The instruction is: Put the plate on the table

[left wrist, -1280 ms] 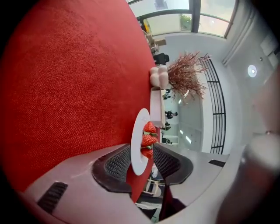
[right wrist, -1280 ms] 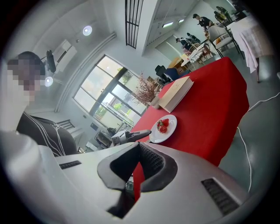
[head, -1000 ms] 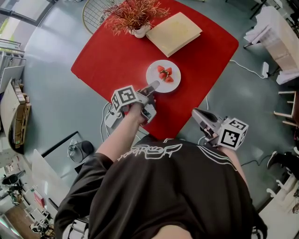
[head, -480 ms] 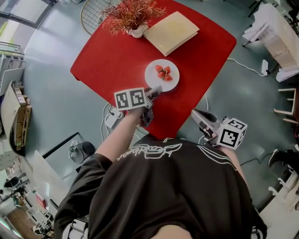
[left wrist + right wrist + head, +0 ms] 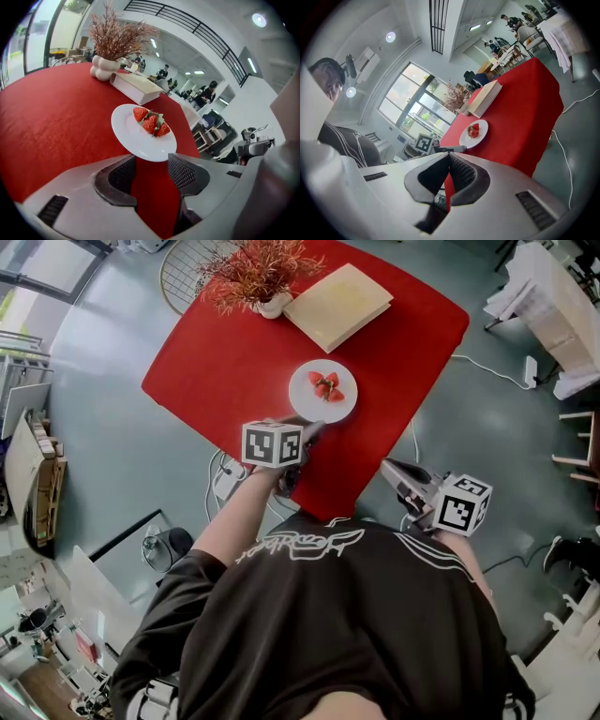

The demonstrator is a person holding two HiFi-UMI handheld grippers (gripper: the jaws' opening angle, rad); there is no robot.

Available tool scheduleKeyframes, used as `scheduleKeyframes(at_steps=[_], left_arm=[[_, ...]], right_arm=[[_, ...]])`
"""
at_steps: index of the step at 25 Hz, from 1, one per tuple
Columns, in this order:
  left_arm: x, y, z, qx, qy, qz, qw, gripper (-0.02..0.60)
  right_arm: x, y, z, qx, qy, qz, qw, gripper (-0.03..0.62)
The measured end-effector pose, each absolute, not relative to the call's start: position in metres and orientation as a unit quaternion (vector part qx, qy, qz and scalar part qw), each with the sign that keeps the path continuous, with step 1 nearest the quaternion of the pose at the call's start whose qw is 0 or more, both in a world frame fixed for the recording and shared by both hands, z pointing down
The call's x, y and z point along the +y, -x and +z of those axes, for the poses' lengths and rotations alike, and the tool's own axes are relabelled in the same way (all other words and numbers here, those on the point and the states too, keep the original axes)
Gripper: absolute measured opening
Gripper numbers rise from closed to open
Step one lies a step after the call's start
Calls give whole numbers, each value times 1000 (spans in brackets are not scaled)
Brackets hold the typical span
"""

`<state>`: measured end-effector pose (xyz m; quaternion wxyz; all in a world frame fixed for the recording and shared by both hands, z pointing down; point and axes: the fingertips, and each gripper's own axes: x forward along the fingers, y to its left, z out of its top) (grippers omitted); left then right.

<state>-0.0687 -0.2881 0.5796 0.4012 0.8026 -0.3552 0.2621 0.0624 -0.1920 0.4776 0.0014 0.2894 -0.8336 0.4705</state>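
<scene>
While left gripper [image 5: 311, 432] fingers are opening empty short of the plate [image 5: 133, 136] rim, right gripper [image 5: 449, 157] is closed.

Bright, even daylight; sharp focus, strong fisheye warping at edges.

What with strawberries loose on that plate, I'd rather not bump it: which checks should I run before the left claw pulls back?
1. Plate flat on the red table: ok.
2. Left claw off the plate: ok; its jaws are opening, pads clear, rim just at their tips.
3. Strawberries settled on the plate: ok, three together.
4. Plate in from the table edge: ok.
5. Right claw out of the way: ok; shut, empty, off the table's near side.
6. Book and vase clear of the retreat path: ok, both beyond the plate.
</scene>
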Motion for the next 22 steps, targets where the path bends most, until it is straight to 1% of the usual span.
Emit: scheduleKeyframes(at_steps=[4, 7, 13, 16, 20, 22], left_arm=[[-285, 69, 580, -357, -801, 283, 389, 205], [-283, 71, 580, -362, -795, 285, 394, 204], [-269, 76, 571, -374, -792, 263, 404, 204], [-255, 68, 557, -365, -796, 227, 426, 202], [-230, 51, 528, -350, -808, 182, 438, 181], [-217, 42, 510, -343, -818, 163, 432, 140]], right_arm=[[-193, -66, 479, -832, -289, 473, -5, 8], [-190, -69, 480, -830, -289, 476, -8, 8], [-178, -73, 481, -838, -287, 464, 5, 8], [-167, -78, 480, -839, -287, 462, 9, 8], [-155, -83, 470, -847, -285, 449, 6, 8], [-150, -83, 462, -855, -280, 437, 9, 8]])
